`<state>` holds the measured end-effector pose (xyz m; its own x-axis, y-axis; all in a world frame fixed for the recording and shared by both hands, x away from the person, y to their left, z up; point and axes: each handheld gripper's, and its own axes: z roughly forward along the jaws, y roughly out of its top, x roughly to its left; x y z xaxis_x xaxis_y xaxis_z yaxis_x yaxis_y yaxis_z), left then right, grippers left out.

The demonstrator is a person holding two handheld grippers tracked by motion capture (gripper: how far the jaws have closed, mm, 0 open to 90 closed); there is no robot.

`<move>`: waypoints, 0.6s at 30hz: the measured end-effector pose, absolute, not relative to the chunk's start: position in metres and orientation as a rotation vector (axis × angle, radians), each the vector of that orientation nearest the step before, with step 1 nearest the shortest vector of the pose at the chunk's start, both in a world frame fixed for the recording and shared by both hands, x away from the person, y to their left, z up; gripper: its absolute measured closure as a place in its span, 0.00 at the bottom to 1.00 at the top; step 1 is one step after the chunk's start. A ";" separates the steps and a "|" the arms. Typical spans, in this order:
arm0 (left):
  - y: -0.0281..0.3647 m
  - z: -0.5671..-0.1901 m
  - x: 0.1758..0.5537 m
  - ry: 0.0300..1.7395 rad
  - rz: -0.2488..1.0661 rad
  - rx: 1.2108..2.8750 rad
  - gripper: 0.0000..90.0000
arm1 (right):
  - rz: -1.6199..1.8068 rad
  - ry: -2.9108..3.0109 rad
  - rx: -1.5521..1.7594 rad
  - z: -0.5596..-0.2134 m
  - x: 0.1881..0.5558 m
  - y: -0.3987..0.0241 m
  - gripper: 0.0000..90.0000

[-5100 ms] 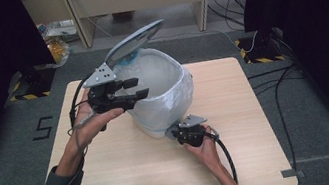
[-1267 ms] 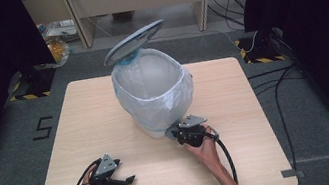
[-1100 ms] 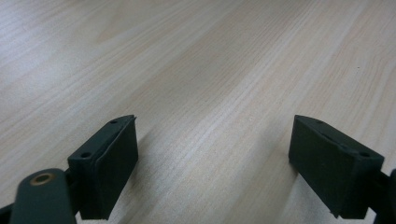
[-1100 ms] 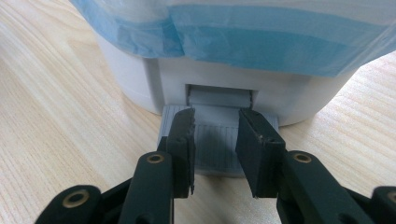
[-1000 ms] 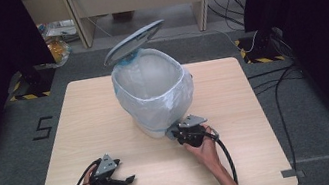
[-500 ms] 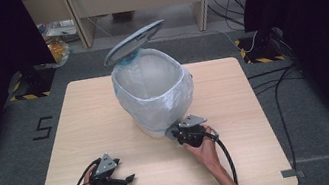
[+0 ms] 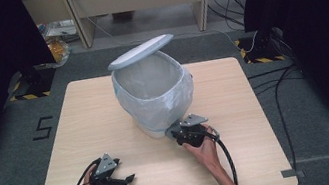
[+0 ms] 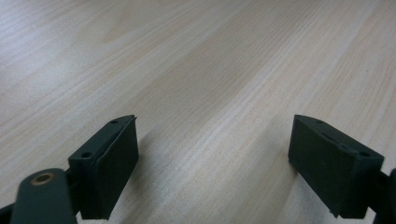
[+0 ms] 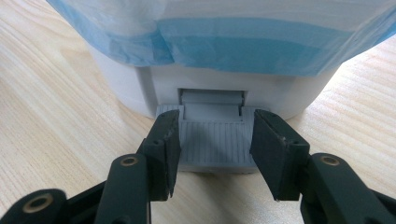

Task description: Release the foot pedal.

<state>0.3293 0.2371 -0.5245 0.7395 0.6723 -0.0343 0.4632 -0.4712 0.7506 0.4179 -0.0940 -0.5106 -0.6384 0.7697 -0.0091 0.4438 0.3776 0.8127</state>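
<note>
On the pale wooden table (image 7: 106, 117), left gripper (image 8: 215, 154) fingers spread wide; right gripper (image 9: 212, 154) fingers clamp the bin's pedal (image 9: 212, 140).

We can read just one mark, a dark figure 5 (image 7: 44, 127) on the grey floor (image 7: 7, 164) to the left of the table (image 7: 95, 114), while nothing legible stands on the bin (image 7: 152, 94) or on either gripper.
</note>
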 end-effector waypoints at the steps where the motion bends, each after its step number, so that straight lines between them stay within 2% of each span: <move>1: 0.237 -0.525 0.329 0.852 0.341 2.153 0.17 | 1.152 2.256 1.053 -0.511 0.418 -0.094 0.58; 6: 0.237 -0.525 0.329 0.852 0.341 2.153 0.17 | 1.153 2.250 1.064 -0.510 0.418 -0.096 0.51; 13: 0.238 -0.524 0.330 0.854 0.338 2.150 0.17 | 1.202 2.217 1.054 -0.504 0.415 -0.098 0.48; 18: 0.237 -0.524 0.329 0.854 0.339 2.152 0.17 | 1.204 2.224 1.113 -0.503 0.415 -0.106 0.40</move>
